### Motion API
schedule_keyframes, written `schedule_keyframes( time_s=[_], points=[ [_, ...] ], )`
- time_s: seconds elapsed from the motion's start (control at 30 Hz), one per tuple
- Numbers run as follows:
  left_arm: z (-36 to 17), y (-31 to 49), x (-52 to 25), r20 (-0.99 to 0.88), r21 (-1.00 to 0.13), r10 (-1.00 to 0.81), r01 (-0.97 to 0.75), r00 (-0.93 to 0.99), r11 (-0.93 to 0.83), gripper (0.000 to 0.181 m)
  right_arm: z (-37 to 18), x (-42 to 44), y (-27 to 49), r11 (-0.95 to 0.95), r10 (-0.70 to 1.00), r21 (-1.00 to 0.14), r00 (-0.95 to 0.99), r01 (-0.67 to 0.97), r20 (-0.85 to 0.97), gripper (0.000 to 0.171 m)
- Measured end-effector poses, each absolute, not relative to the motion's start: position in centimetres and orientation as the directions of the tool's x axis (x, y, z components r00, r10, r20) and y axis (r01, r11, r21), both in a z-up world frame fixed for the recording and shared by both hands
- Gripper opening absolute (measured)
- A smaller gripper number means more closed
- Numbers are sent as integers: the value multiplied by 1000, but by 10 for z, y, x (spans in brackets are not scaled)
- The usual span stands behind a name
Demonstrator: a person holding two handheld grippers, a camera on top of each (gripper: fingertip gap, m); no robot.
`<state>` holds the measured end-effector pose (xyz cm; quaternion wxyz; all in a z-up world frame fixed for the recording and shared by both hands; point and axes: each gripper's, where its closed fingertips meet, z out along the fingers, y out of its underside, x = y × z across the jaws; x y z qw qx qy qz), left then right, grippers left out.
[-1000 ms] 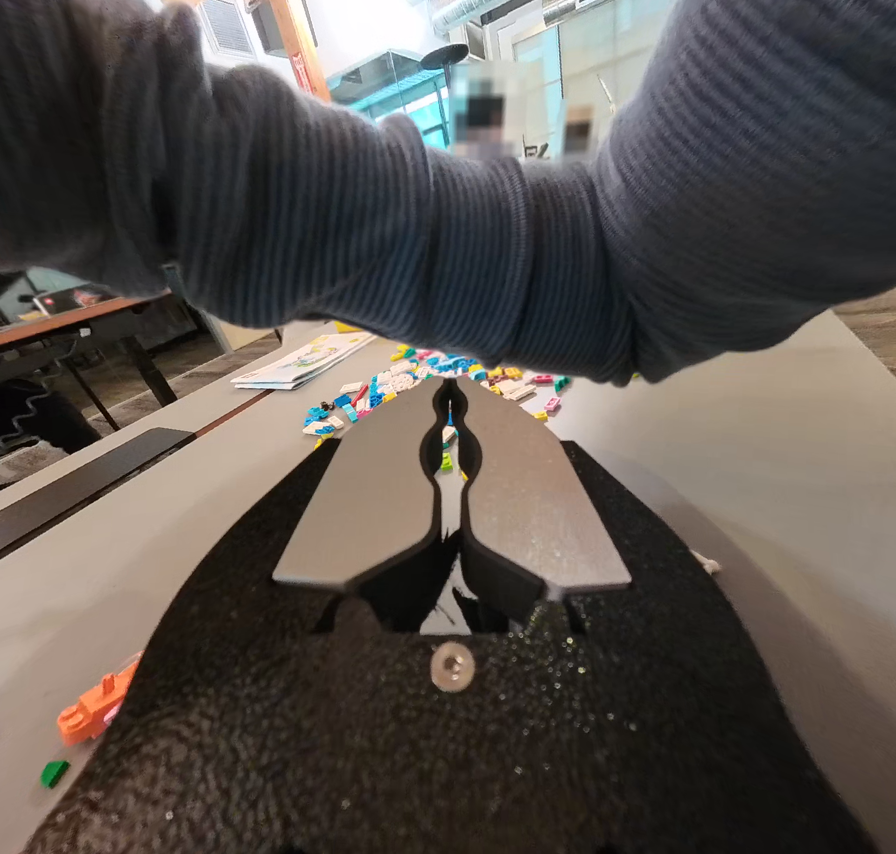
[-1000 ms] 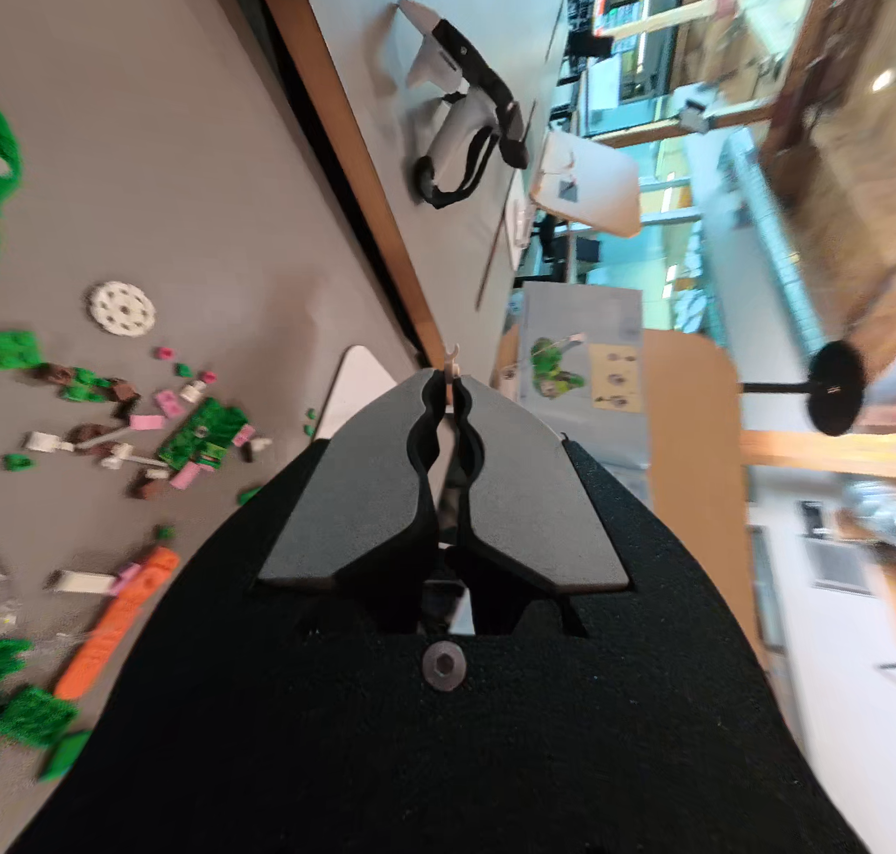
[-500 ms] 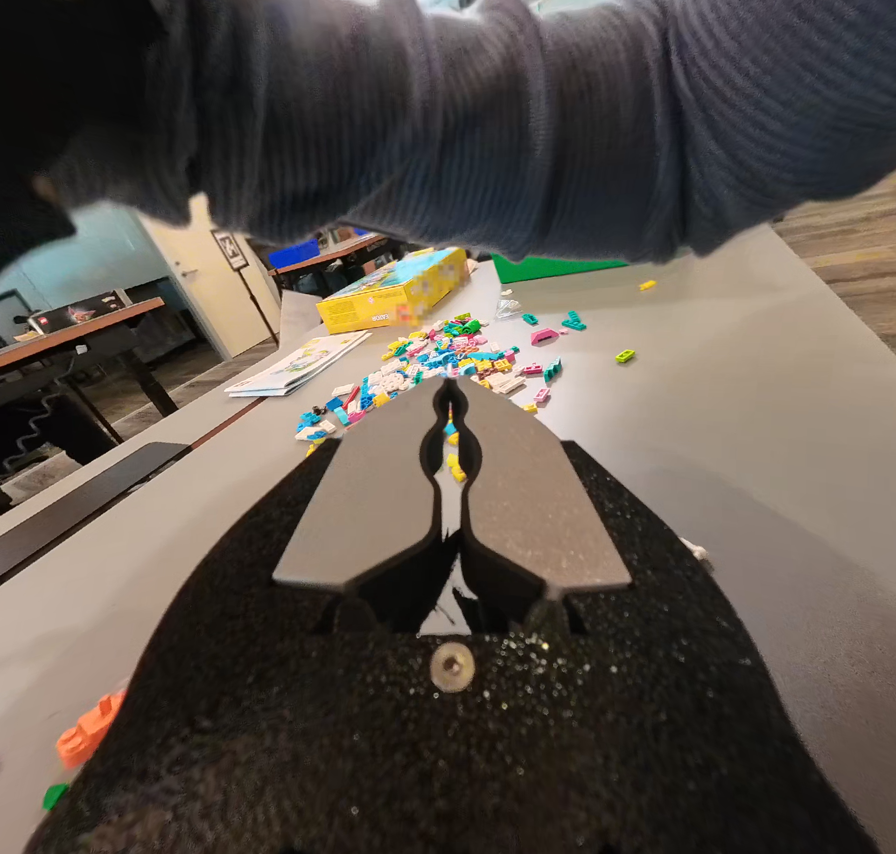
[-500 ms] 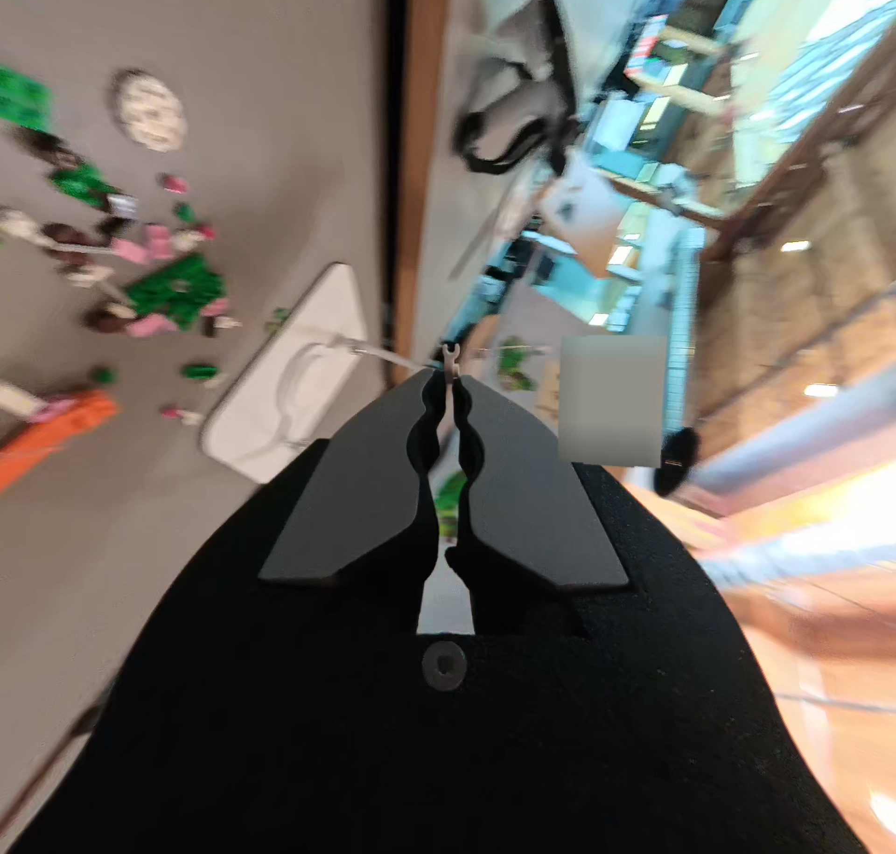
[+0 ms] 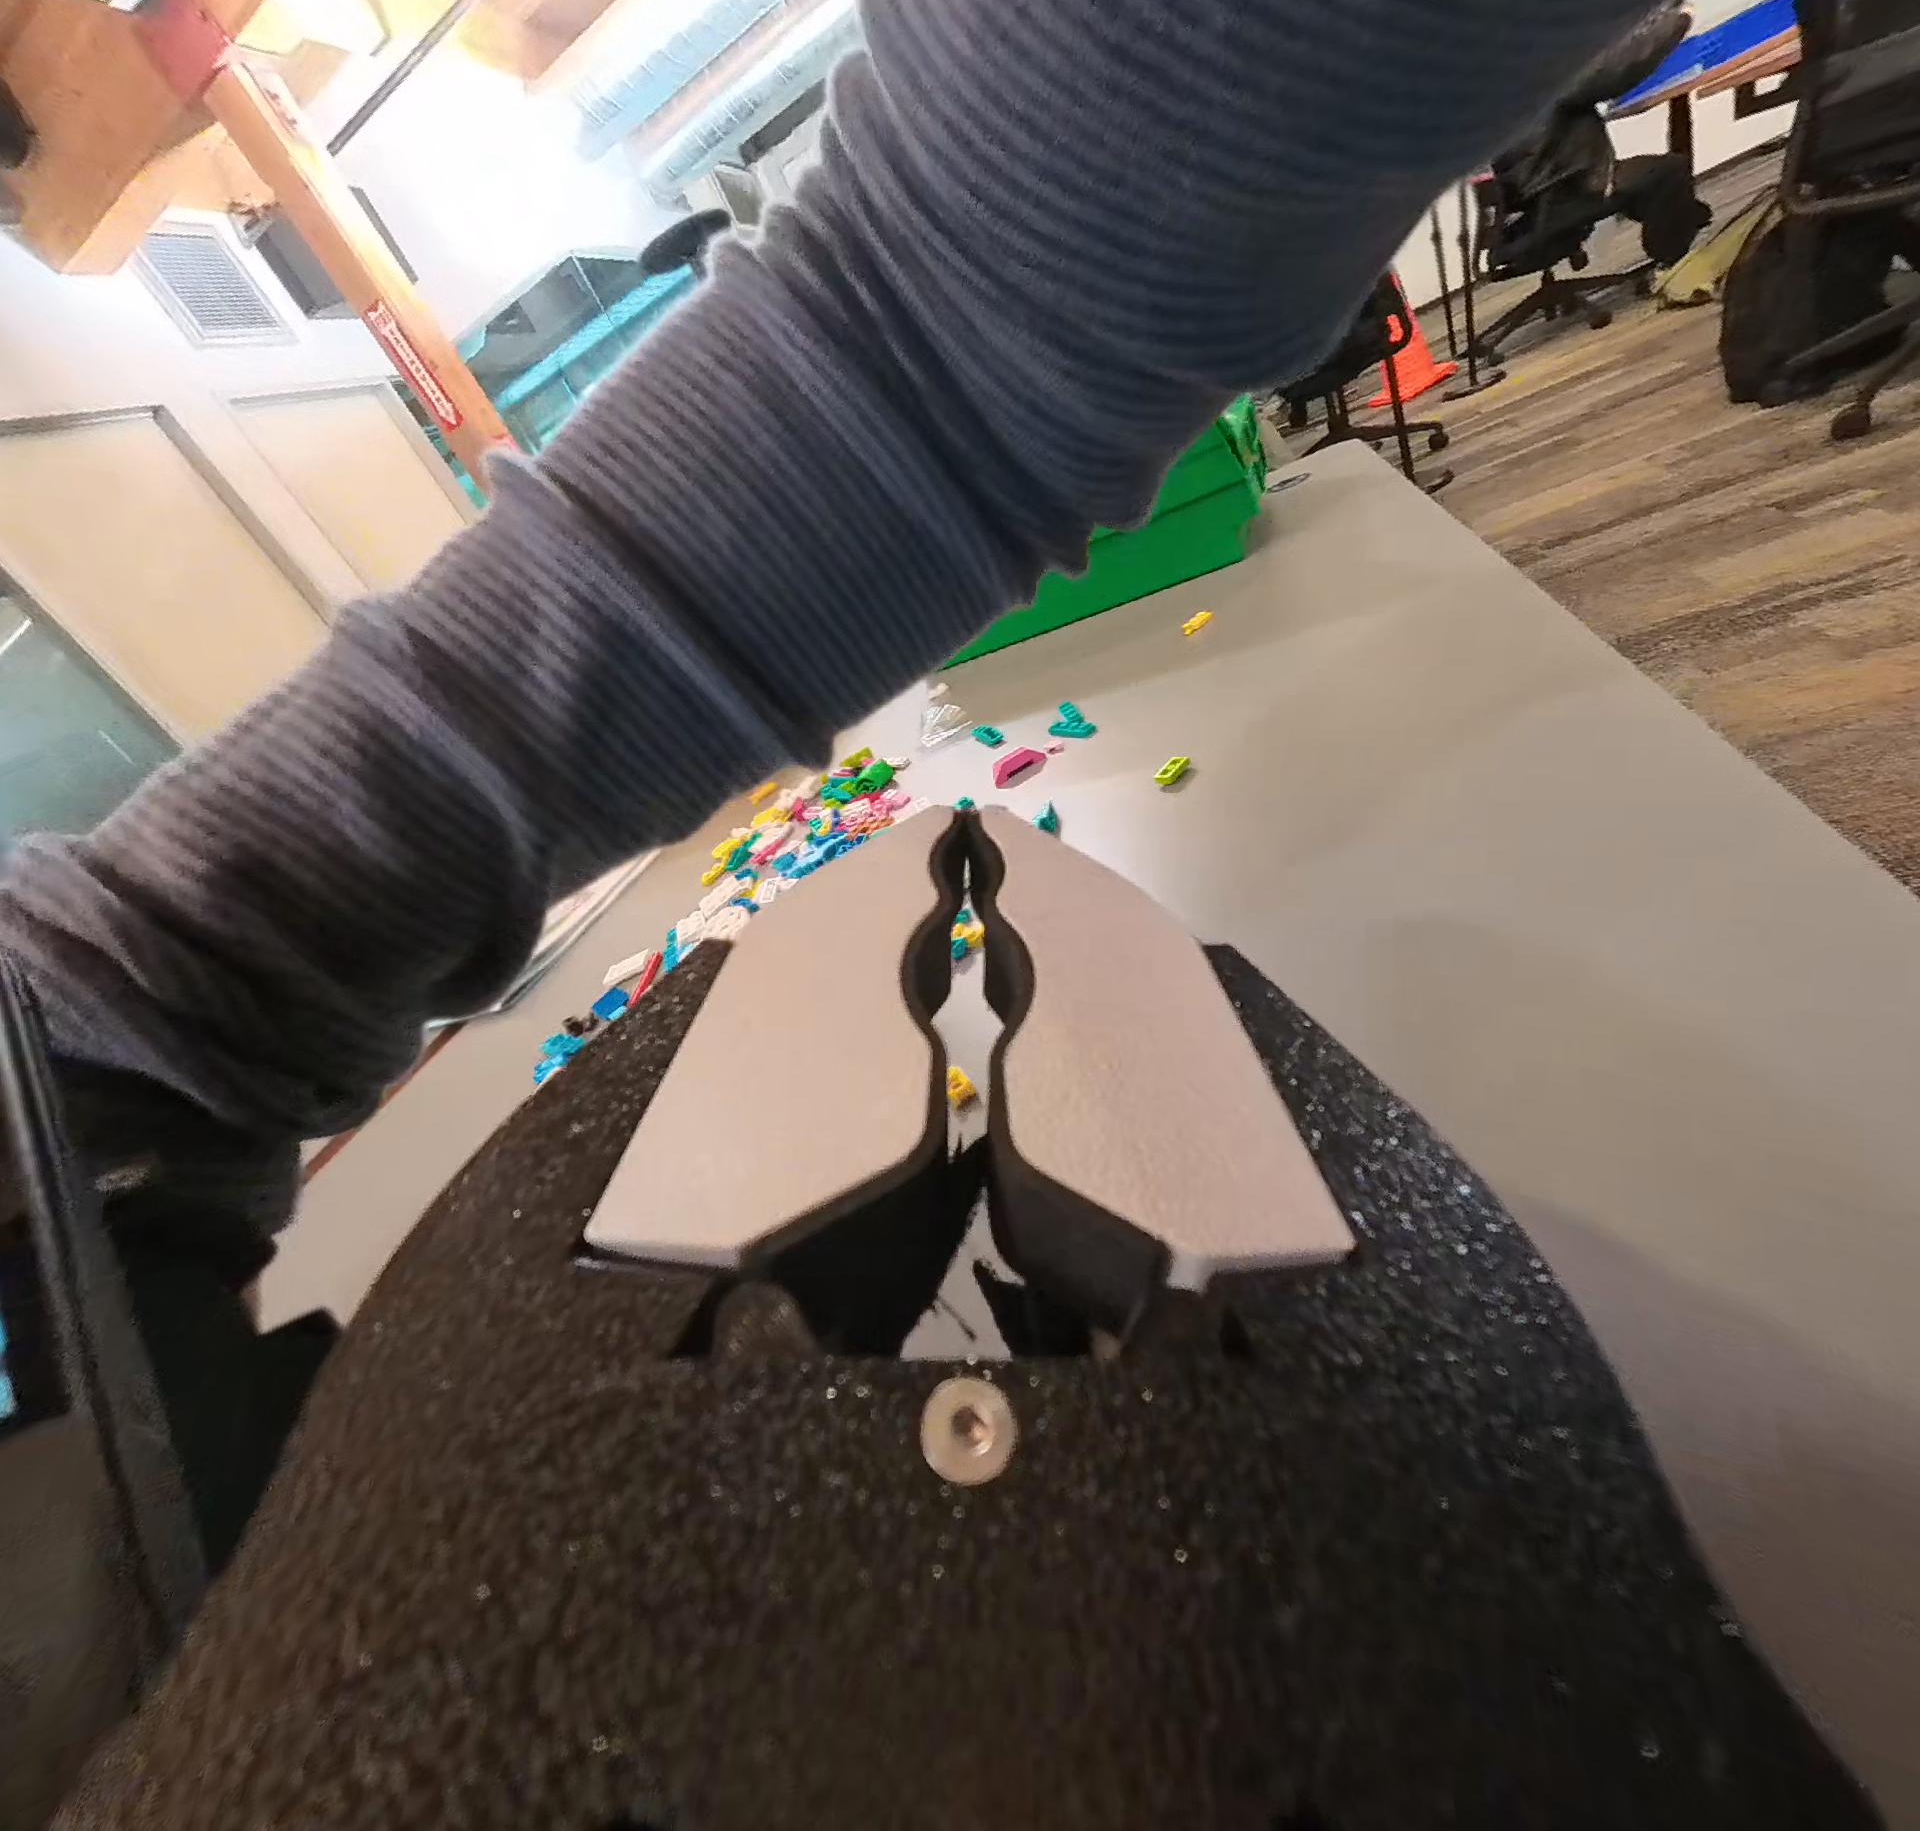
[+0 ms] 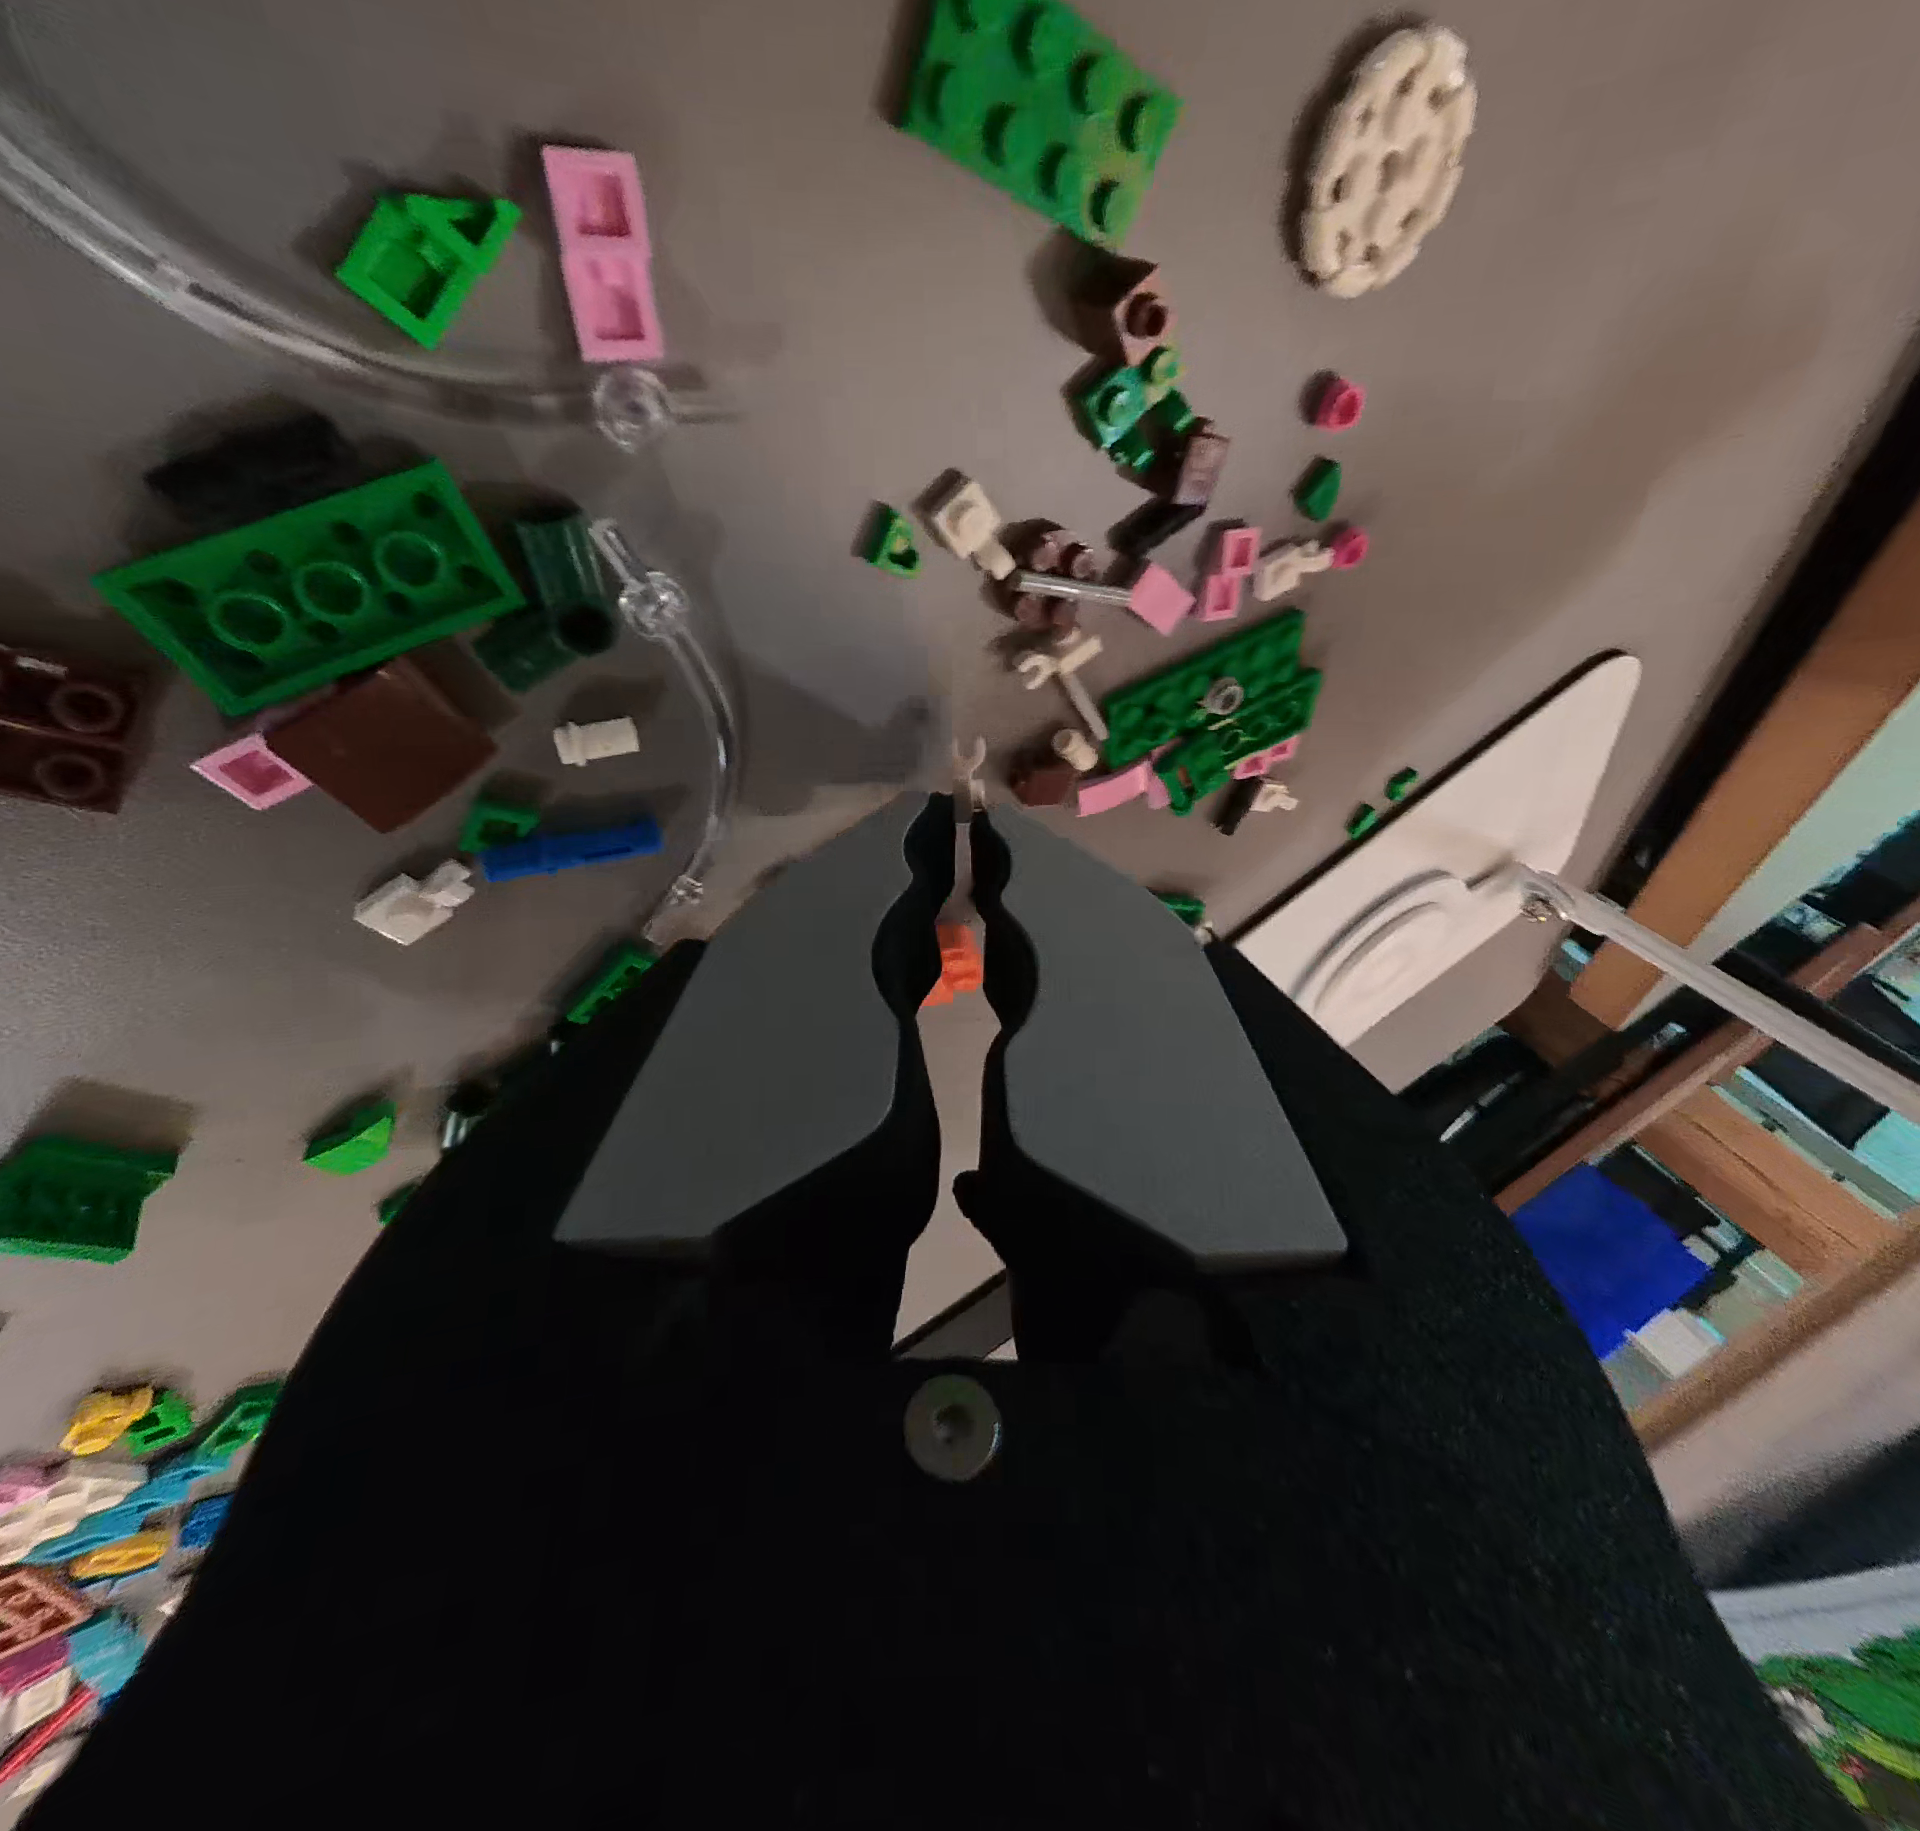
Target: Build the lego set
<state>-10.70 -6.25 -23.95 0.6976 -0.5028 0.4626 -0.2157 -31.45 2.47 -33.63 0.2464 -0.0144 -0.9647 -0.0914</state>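
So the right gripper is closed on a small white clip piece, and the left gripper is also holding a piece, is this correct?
Not quite. The left wrist view shows the left gripper closed with nothing between its tips; the coloured bricks lie on the table beyond it. The rest holds: in the right wrist view the right gripper is closed on the small white clip piece.

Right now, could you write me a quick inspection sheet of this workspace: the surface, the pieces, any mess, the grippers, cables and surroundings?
Surface: grey table, bare on its right side.
Job's things: loose green, pink, brown and white bricks; green plate; round white plate; multicoloured brick pile.
Clutter: white tray at the table edge; green box.
Grippers: left gripper shut, empty; right gripper shut on a small white clip piece.
Cables: nothing seen.
Surroundings: person's ribbed sleeve crossing overhead; office chairs; orange cone.
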Motion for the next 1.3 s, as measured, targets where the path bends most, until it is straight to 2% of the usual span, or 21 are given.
schedule_keyframes(
  time_s=[0.33, 0.53, 0.67, 0.83, 0.97, 1.1, 1.3],
  points=[
    [-242, -61, -106, -427, -903, -766, -178, 479, 392, 0, -341, -303, 24, 980, 80, 125, -885, 153, 458, 6],
    [-242, -62, -106, -433, -900, -767, -180, 474, 397, 0, -331, -296, 19, 960, 264, -34, -856, 278, 445, 11],
    [-242, -62, -106, -431, -901, -766, -180, 477, 395, 0, -309, -289, 30, 903, 422, -151, -763, 402, 489, 12],
    [-242, -60, -107, -431, -901, -756, -187, 492, 392, 0, -266, -250, 51, 702, 699, -420, -446, 575, 558, 12],
    [-238, -57, -112, -459, -885, -710, -203, 534, 419, 0, -255, -186, 69, 321, 915, -656, -46, 683, 400, 17],
    [-237, -53, -115, -454, -887, -695, -207, 558, 413, 0, -260, -117, 76, 117, 911, -757, 235, 642, 340, 16],
    [-233, -43, -125, -384, -917, -691, -166, 613, 362, 0, -261, -16, 100, -40, 716, -898, 640, 437, 279, 11]
  ],
)
